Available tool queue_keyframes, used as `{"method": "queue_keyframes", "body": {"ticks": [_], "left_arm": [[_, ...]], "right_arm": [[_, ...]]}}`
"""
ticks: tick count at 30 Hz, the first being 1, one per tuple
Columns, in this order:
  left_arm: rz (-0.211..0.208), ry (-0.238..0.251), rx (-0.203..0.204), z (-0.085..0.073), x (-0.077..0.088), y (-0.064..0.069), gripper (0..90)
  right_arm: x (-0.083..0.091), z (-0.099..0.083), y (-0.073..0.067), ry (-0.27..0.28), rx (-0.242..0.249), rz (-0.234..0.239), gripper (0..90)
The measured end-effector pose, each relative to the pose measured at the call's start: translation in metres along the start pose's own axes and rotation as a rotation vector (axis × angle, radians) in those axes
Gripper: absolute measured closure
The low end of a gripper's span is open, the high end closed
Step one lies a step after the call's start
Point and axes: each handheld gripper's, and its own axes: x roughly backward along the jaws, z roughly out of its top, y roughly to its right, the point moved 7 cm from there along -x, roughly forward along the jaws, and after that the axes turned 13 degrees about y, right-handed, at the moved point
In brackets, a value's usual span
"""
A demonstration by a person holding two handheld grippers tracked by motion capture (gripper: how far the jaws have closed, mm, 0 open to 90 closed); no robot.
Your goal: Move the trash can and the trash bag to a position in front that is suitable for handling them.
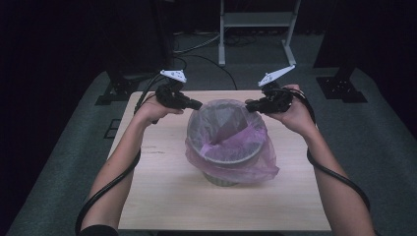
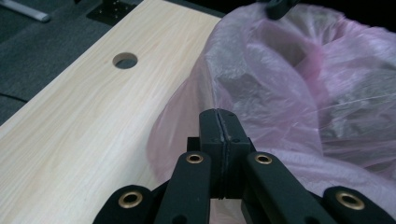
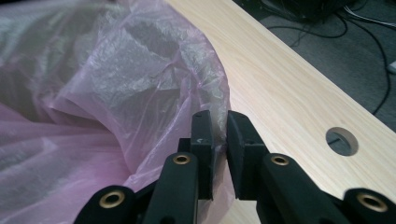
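- Your left gripper (image 2: 219, 122) has its jaws pinched flat together at the pink bag's (image 1: 231, 147) rim, probably gripping film.
- The right gripper (image 3: 219, 128) stands narrow, film between its pads, opposite side.
- The bag drapes over the bin (image 1: 223, 178) mid-table (image 1: 162, 196), so pulling apart spreads it.

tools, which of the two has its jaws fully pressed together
The left tool: its jaws meet with no gap at the pink bag. The right tool shows a narrow slit between its jaws.
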Motion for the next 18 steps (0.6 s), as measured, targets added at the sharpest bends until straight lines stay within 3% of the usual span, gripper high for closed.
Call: {"method": "queue_keyframes", "body": {"ticks": [1,3,7,11,14,18], "left_arm": [[-0.001,0.009,0.012,-0.001,0.000,-0.001,89.8],[0.015,0.010,0.023,-0.006,-0.002,-0.005,89.8],[0.020,-0.001,0.044,-0.017,-0.009,-0.010,89.7],[0.016,-0.009,0.069,-0.027,-0.019,-0.012,89.3],[0.020,-0.038,0.076,-0.033,-0.024,-0.012,82.4],[0.028,-0.027,0.082,-0.036,-0.018,-0.012,67.8]], "right_arm": [[0.001,0.002,0.001,0.021,-0.014,0.010,89.3],[0.004,0.005,0.005,0.056,-0.043,0.012,90.0],[-0.002,-0.010,0.013,-0.001,-0.066,-0.003,90.0],[-0.006,-0.017,0.016,0.011,-0.107,0.006,90.0],[-0.008,-0.022,0.018,-0.024,-0.099,-0.010,90.0],[0.001,-0.023,0.020,-0.009,-0.107,-0.031,74.4]]}}
